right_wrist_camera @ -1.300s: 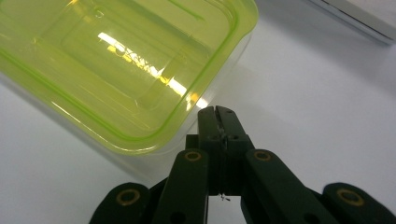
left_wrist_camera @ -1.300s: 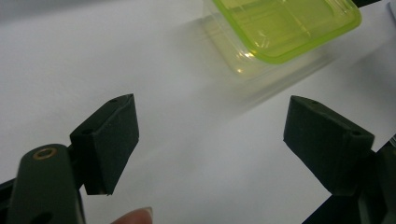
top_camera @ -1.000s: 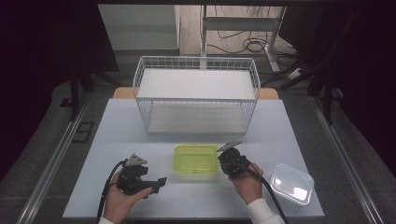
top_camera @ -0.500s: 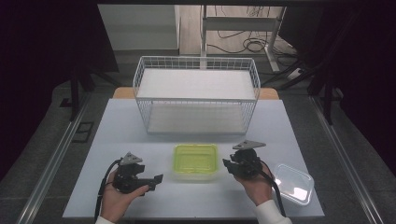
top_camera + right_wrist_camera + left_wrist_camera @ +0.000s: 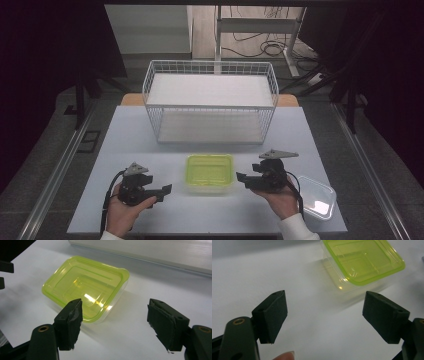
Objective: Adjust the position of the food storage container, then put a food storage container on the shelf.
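Green-lidded container sits on the white bench, near its front edge and between the two grippers, touching neither. Its body is clear plastic and the translucent yellow-green lid lies flat on top, closed; through lid and walls nothing can be made out inside. Behind it, toward the far side of the bench, stands a white wire basket with a pale flat bottom and nothing in it. At the front right corner of the bench lies a second clear plastic container, well apart from the green one, with a bright glare on its top; its contents cannot be told.

The left gripper is held just left of the green-lidded container, its fingers spread wide and released, with bare bench between them. The right gripper is held just right of it; its jaws have just been opening and now stand wide, nothing between the fingers, the container lying beyond their tips.
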The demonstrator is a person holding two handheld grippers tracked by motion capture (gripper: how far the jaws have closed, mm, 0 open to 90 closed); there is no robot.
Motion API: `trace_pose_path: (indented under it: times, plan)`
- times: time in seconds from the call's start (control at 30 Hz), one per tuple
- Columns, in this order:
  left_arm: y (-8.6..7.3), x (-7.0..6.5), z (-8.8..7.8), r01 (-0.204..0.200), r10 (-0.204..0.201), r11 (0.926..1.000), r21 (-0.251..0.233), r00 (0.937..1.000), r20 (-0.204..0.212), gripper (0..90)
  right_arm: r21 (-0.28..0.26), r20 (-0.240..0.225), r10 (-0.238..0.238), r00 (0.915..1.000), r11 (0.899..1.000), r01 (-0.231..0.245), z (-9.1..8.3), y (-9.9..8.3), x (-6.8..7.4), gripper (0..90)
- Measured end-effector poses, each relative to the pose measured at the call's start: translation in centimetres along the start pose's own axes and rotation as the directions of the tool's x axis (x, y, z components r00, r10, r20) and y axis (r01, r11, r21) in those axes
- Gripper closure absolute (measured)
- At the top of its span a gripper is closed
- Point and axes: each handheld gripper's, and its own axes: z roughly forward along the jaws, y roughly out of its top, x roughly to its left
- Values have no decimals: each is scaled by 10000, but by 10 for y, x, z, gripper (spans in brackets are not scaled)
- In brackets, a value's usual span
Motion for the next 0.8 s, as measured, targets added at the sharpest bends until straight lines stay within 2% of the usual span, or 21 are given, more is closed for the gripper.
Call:
trace_pose_path:
  times: [0.13,0.33,0.47,0.53,0.67,0.8]
  plan:
    - [3,1,2,45,-44,10000,-23,10000,57,194,35,-92,124,9999,9999,-123,1,1,1,267]
    - [13,4,10,262,-263,9996,38,9989,376,217,170,-64,405,9992,9990,-404,5,3,-3,286]
    - [24,9,15,540,-535,9985,-64,9966,623,224,226,-115,440,9990,9988,-437,9,6,-5,296]
    - [29,12,15,694,-685,9975,-120,9957,619,236,230,-158,539,9984,9983,-536,10,7,-6,298]
    - [33,15,18,876,-873,9962,-30,9947,538,258,199,-260,669,9974,9976,-664,14,10,-7,310]
    - [37,16,25,1039,-1052,9943,221,9916,752,293,187,-311,834,9960,9964,-828,18,15,-9,333]
